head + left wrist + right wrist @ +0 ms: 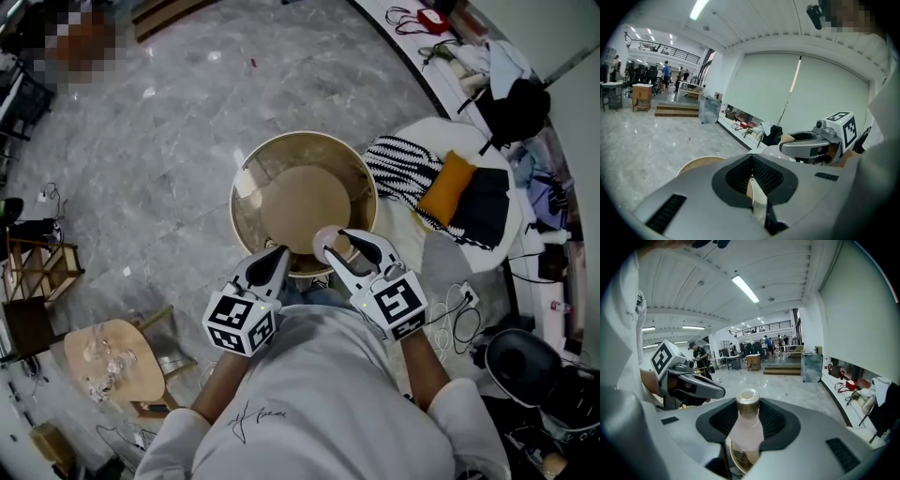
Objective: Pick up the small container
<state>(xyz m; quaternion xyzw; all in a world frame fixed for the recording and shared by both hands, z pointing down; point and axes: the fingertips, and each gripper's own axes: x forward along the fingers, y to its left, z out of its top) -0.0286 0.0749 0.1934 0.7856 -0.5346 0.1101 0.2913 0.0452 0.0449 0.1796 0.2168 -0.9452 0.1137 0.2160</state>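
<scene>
Your right gripper (342,246) pinches the small container (746,427) by its body, cap free, apparently clear of the round worktop (246,192); the left gripper (269,265), pressed together, idles empty.

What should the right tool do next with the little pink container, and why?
Probably lift it straight up, keeping the grip. The right tool is closed on the pink container, which stands upright between its pads over the near edge of the round table. The left tool is shut and empty, so it gives no support.
</scene>
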